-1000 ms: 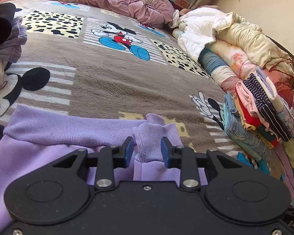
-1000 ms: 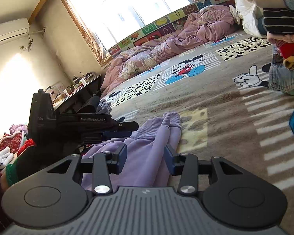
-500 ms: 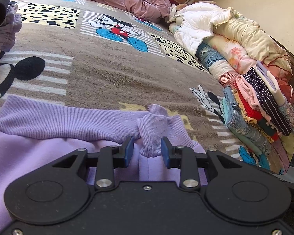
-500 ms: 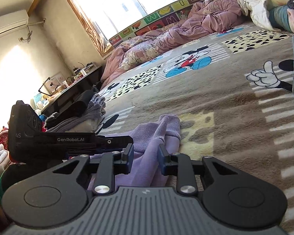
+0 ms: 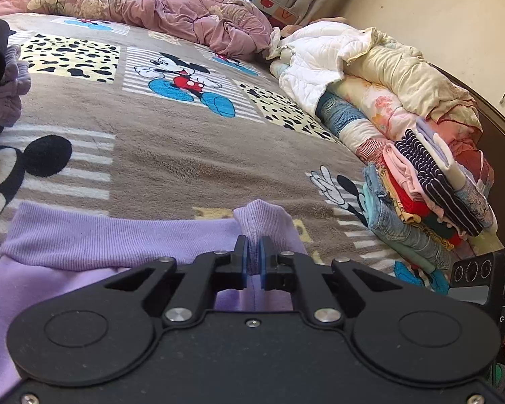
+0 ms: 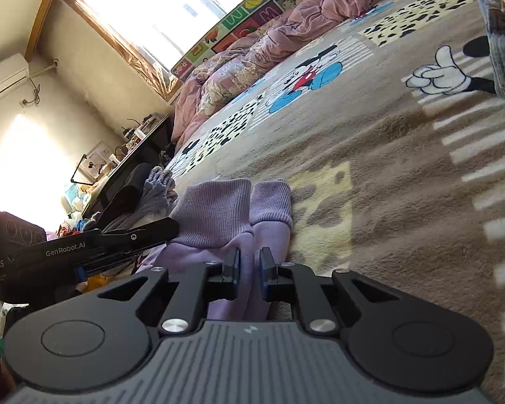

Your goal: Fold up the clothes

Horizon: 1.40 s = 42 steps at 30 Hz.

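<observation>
We have the lilac sweatshirt (image 5: 84, 245) spread on the blanketed bed, our left gripper (image 5: 252, 262) clenched on its ribbed cuff (image 5: 262, 215), our right gripper (image 6: 249, 269) pinching the sleeve just behind; soft and limp, it should droop unless held by thick ribbing.
</observation>
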Each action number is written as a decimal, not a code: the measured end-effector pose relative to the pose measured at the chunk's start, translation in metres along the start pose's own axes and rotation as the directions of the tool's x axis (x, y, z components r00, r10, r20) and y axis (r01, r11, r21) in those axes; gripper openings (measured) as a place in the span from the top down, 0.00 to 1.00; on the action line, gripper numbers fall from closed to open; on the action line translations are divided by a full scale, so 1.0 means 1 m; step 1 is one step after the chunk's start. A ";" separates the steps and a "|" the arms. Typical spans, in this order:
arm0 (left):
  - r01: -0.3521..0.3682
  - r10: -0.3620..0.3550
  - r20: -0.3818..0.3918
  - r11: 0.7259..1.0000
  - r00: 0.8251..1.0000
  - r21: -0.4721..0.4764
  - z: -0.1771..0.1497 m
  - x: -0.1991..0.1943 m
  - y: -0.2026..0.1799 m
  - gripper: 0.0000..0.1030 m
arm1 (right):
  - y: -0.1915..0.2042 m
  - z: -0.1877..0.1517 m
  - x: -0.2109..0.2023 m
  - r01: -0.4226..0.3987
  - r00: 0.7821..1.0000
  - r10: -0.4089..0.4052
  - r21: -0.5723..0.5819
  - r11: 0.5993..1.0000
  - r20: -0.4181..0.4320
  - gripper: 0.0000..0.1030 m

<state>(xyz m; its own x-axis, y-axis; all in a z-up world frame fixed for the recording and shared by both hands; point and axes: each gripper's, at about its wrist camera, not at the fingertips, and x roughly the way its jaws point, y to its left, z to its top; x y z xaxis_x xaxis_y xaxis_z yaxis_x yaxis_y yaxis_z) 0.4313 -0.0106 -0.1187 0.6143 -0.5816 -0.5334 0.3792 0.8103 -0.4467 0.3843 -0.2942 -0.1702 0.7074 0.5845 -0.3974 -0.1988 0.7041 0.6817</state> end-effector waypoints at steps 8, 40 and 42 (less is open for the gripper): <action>-0.050 0.050 -0.041 0.999 0.998 -0.008 -0.009 0.015 0.011 0.95 | 0.000 -0.004 0.005 0.053 0.999 -0.053 -0.008 0.999 -0.007 0.81; -0.060 0.058 0.018 0.958 0.998 0.280 -0.092 -0.080 -0.118 0.90 | 0.009 0.003 -0.038 -0.017 1.000 0.015 -0.054 0.998 -0.022 0.75; -0.063 0.067 -0.003 0.956 0.998 0.288 -0.115 -0.081 -0.131 0.90 | 0.009 0.003 -0.039 -0.023 0.999 0.022 -0.052 0.998 -0.026 0.75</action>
<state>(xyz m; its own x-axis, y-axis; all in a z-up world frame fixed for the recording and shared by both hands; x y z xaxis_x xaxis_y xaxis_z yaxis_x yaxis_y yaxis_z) 0.2519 -0.0780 -0.0992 0.6362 -0.5265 -0.5639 0.5229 0.8317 -0.1866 0.3570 -0.3122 -0.1466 0.6853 0.6097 -0.3983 -0.2496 0.7104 0.6580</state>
